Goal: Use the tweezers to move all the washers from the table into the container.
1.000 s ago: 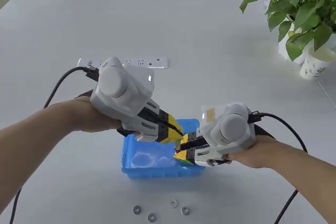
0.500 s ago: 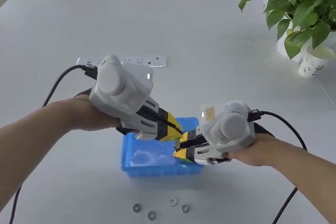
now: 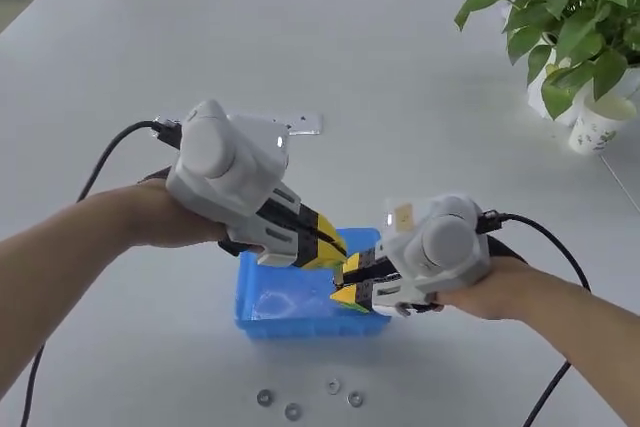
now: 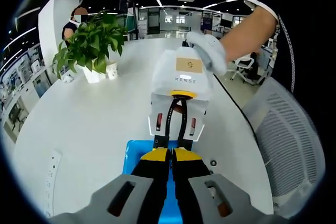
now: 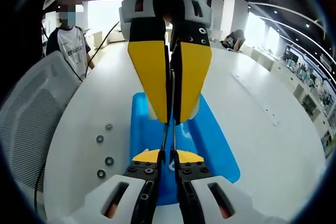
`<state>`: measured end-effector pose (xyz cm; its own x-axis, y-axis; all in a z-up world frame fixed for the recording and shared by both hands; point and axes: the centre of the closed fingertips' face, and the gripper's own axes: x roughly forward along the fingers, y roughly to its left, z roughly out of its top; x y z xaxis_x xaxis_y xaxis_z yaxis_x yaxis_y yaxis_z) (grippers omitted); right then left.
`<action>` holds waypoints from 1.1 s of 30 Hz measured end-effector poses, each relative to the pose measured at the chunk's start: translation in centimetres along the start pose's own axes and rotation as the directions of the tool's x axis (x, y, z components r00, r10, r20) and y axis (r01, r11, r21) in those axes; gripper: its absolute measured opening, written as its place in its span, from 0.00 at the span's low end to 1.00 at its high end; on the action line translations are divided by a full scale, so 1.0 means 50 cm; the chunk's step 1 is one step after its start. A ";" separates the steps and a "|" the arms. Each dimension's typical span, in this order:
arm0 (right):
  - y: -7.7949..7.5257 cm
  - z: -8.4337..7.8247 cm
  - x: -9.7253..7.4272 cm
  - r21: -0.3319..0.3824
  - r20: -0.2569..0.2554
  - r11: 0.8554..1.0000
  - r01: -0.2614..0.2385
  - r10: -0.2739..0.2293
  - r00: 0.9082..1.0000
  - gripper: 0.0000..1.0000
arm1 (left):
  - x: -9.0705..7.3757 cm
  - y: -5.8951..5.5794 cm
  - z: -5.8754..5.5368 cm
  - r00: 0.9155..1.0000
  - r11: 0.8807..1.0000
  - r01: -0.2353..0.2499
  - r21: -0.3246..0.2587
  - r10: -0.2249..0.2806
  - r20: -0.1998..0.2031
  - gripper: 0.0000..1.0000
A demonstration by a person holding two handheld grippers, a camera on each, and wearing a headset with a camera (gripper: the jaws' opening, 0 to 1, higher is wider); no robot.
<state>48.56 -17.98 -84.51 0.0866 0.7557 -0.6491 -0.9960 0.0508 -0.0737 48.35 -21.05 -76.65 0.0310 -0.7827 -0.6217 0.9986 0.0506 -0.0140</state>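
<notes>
While four silver ring washers (image 3: 292, 411) lie on the grey worktop (image 3: 400, 97) beside the blue plastic container (image 3: 250, 312), whose contents I cannot make out, the left claw (image 3: 335, 250) and right claw (image 3: 346, 291) meet above it, both clenched on thin metal tweezers (image 5: 170, 114); those four remain to move

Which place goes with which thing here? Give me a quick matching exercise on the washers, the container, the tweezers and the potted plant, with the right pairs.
Things:
1. washers
2. container
3. tweezers
4. potted plant

Places:
A. far right of the table
B. directly under the left tool and right tool
C. on the bare table, nearer the person than the container
D. held between the two tools' tips

Pairs: 1-C, 2-B, 3-D, 4-A.
</notes>
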 end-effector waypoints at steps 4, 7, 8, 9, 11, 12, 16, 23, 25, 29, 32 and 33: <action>0.006 0.007 -0.006 -0.004 0.004 1.000 0.006 -0.006 1.000 0.11 | -0.010 -0.007 0.004 1.000 1.000 -0.003 0.000 0.003 -0.002 0.05; 0.007 0.015 -0.012 -0.012 0.007 1.000 0.011 -0.011 1.000 0.11 | -0.017 -0.012 0.009 1.000 1.000 -0.006 0.001 0.006 -0.002 0.05; 0.008 0.018 -0.013 -0.014 0.008 1.000 0.013 -0.013 1.000 0.11 | -0.019 -0.012 0.011 1.000 1.000 -0.008 0.002 0.008 -0.001 0.05; 0.008 0.021 -0.014 -0.014 0.009 1.000 0.014 -0.014 1.000 0.11 | -0.021 -0.013 0.013 1.000 1.000 -0.008 0.002 0.008 0.000 0.05; 0.011 0.029 -0.017 -0.022 0.012 1.000 0.016 -0.016 1.000 0.11 | -0.027 -0.017 0.019 1.000 1.000 -0.010 0.005 0.010 -0.003 0.05; 0.013 0.031 -0.018 -0.024 0.013 1.000 0.015 -0.015 1.000 0.11 | -0.029 -0.019 0.020 1.000 1.000 -0.009 0.005 0.009 -0.004 0.05; 0.019 0.044 -0.024 -0.035 0.018 0.999 0.022 -0.022 1.000 0.11 | -0.040 -0.025 0.027 1.000 1.000 -0.012 0.007 0.012 -0.002 0.05; 0.037 0.053 -0.032 -0.038 0.025 0.999 0.022 -0.021 0.999 0.11 | -0.048 -0.046 0.034 1.000 1.000 -0.010 0.016 0.010 -0.007 0.05; 0.043 0.054 -0.033 -0.038 0.025 0.999 0.021 -0.020 0.999 0.11 | -0.048 -0.051 0.034 1.000 1.000 -0.008 0.017 0.008 -0.010 0.05; 0.056 0.055 -0.039 -0.038 0.025 0.999 0.023 -0.022 0.999 0.11 | -0.048 -0.064 0.038 1.000 1.000 -0.002 0.020 0.002 -0.011 0.04; 0.066 0.054 -0.043 -0.036 0.026 0.999 0.024 -0.023 0.999 0.11 | -0.047 -0.076 0.040 1.000 1.000 0.004 0.022 -0.003 -0.012 0.04; 0.070 0.055 -0.044 -0.035 0.026 0.999 0.024 -0.023 0.999 0.11 | -0.047 -0.079 0.041 1.000 1.000 0.005 0.022 -0.005 -0.012 0.04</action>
<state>44.83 -17.69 -81.27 0.1091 0.7711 -0.6273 -0.9922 0.0464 -0.1156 44.42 -20.67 -73.54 0.0255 -0.7756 -0.6308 0.9995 0.0331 -0.0004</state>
